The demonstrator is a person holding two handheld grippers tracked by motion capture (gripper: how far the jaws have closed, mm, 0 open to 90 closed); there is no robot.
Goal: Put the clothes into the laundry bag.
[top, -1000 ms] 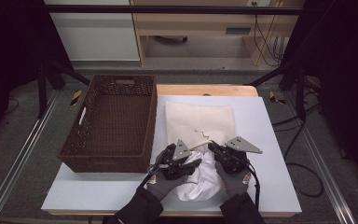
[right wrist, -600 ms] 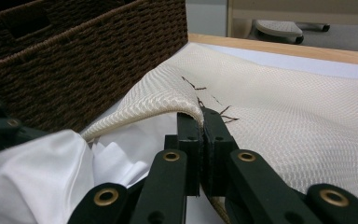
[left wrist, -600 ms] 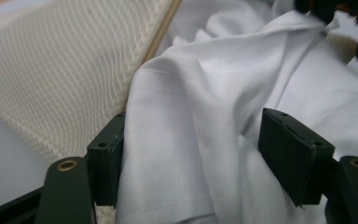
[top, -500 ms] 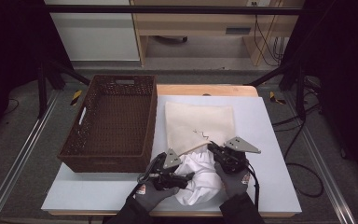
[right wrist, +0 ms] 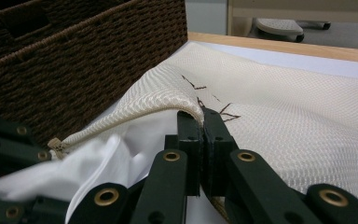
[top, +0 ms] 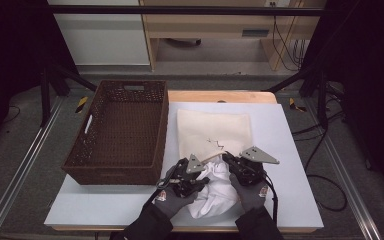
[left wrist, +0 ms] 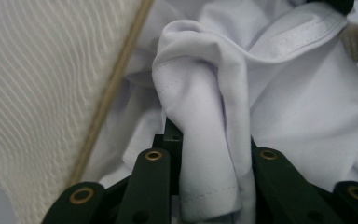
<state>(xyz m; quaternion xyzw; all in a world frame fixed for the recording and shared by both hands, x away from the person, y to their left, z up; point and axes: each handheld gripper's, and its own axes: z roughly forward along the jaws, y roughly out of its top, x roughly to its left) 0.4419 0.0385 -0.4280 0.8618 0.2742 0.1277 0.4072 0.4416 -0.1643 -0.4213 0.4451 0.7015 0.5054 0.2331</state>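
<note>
Left tongs (left wrist: pixel 205 154) just closed on our white cloth (top: pixel 215 187), bag mouth (right wrist: pixel 168 100) dead ahead, right tongs (right wrist: pixel 203 126) pinching its rim.

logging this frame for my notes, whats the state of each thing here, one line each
mesh laundry bag: lying flat on the table, near edge lifted open
white garment: bunched at the bag's opening, mostly outside it
wicker basket: upright, empty
left hand-held gripper: jaws just been closing, a fold of the garment between them
right hand-held gripper: shut on the bag's rim, holding it up
</note>
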